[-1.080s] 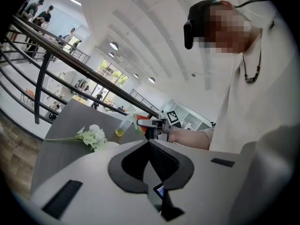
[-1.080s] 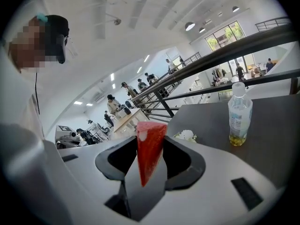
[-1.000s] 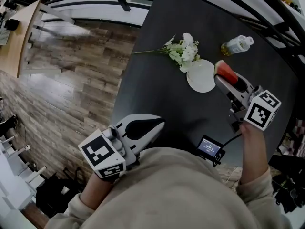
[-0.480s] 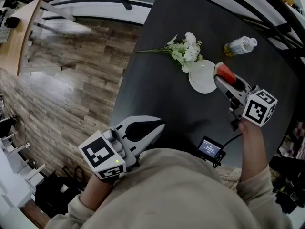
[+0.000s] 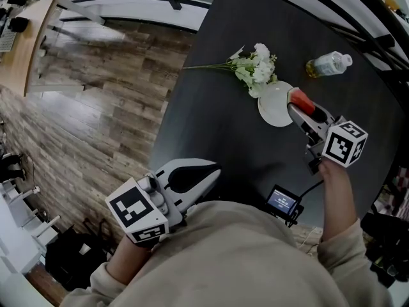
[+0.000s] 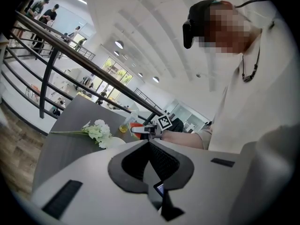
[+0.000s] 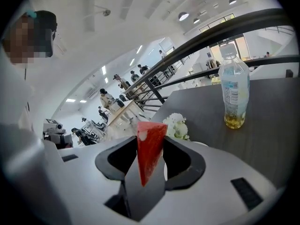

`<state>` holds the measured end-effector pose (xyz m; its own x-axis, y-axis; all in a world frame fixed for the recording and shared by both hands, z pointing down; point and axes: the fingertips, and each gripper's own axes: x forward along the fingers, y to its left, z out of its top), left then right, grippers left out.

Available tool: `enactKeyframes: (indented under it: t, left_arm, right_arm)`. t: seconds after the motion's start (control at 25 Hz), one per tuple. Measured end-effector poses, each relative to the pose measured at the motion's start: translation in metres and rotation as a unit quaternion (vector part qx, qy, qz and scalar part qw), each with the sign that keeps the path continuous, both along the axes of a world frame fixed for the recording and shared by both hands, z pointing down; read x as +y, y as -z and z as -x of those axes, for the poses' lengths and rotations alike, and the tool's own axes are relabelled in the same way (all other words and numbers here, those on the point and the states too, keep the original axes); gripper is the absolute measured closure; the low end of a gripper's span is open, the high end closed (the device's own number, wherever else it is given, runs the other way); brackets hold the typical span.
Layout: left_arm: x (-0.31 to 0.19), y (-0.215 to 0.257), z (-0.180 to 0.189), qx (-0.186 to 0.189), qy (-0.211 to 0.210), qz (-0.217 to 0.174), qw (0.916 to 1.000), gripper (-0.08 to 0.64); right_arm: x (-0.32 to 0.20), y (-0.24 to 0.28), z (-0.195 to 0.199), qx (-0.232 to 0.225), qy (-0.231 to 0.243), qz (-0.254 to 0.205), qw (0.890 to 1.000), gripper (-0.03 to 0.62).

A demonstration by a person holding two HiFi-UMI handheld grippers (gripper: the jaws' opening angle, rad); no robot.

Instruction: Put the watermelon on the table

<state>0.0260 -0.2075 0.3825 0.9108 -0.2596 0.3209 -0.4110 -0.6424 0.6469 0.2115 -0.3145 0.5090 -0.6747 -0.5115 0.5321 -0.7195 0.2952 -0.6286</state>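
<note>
A red watermelon wedge [image 5: 300,99] [image 7: 149,146] is clamped between the jaws of my right gripper [image 5: 296,107] [image 7: 150,144]. It hangs just above the right rim of a white plate [image 5: 275,105] on the dark table [image 5: 217,120]. In the left gripper view the slice [image 6: 135,124] shows far off, past the plate [image 6: 114,142]. My left gripper [image 5: 215,168] [image 6: 149,141] stays near my body over the table's near edge, its jaws meeting with nothing between them.
White flowers with a long stem [image 5: 255,70] [image 7: 176,125] lie just behind the plate. A plastic bottle with yellow liquid [image 5: 328,64] [image 7: 233,93] is at the far right. A small screen device with a cable [image 5: 283,201] sits at the near edge. Railings border the table's far side.
The right gripper has sunk a little with the watermelon, closer to the plate's rim. The left gripper has stayed where it was.
</note>
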Motion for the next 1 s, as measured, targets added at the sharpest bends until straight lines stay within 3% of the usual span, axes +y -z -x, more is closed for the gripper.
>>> enactKeyframes:
  t: [1.0]
  left_arm:
    - [0.014, -0.008, 0.019, -0.003, 0.018, 0.013, 0.9997, 0.557]
  right_arm:
    - [0.012, -0.078, 0.001, 0.048, -0.007, 0.062, 0.997, 0.405]
